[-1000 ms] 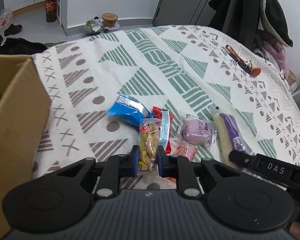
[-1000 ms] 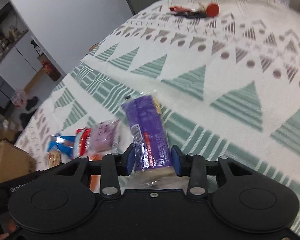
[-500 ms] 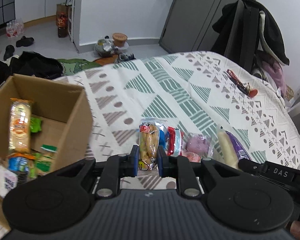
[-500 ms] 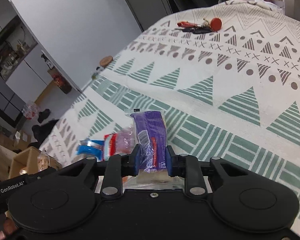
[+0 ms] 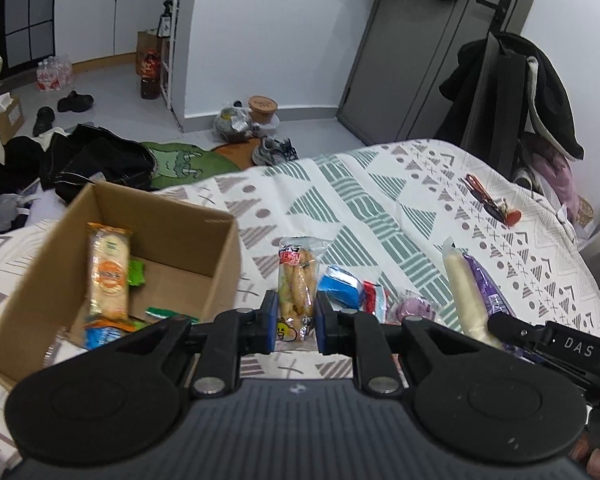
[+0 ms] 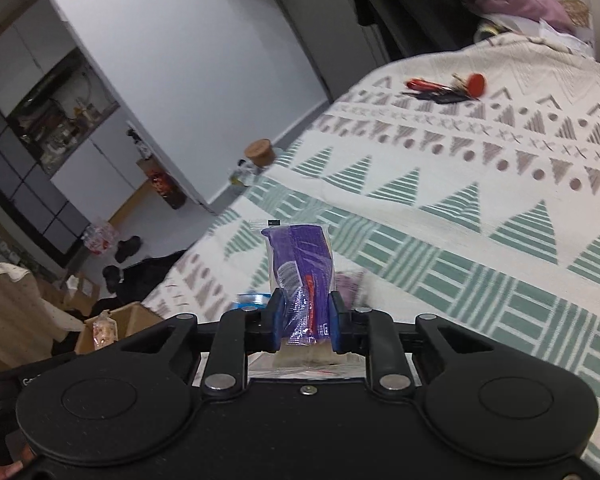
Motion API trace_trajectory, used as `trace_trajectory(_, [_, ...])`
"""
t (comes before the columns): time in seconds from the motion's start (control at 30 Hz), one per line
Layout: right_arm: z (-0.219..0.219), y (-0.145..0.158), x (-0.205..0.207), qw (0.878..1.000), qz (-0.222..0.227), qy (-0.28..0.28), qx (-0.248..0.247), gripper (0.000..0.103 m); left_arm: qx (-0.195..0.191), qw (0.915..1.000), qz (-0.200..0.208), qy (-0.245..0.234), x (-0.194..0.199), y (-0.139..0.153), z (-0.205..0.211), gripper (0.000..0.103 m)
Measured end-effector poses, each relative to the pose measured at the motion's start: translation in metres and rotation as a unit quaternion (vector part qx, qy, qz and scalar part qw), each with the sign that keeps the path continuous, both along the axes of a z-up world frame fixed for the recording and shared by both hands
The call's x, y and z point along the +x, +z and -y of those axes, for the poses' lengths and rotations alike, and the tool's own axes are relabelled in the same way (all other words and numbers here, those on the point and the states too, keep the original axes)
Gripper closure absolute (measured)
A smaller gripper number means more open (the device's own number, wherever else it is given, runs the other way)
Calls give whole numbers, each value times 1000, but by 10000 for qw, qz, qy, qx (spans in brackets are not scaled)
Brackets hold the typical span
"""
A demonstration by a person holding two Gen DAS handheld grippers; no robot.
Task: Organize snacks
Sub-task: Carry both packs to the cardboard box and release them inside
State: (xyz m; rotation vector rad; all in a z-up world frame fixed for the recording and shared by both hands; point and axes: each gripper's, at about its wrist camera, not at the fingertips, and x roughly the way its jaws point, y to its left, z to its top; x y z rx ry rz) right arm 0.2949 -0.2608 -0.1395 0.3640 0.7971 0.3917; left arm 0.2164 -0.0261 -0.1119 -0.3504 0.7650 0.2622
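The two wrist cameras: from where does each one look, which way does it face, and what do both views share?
Left wrist: sits behind the left gripper, faces forward over the patterned cloth toward the cardboard box and door; jaws shut on the clear snack pack; the right gripper and a fingertip show at right.
Right wrist: sits behind the right gripper, faces across the cloth toward the wall; jaws shut on the purple packet.
Shared: cloth, box, purple packet, red-handled tools.
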Motion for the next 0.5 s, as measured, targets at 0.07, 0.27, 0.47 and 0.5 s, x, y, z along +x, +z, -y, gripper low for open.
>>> trace_trajectory(0.07, [-7,5,-2,10000,62,61,46,82,26,10000,34,62,-5,5,-6,85])
trace_trajectory(0.27, [-27,18,-10,9993,227,245,168,82,99,9997,137,196,-15,18,-24,85])
trace_trajectory(0.47, [-49,31,-21,9978,441,468,160,83,83,9992,227,317,-24,25,-42,85])
trace_trajectory(0.5, [-53,32,-23,9975,464,500,165,83,79,9991,233,334,-26,25,-45,85])
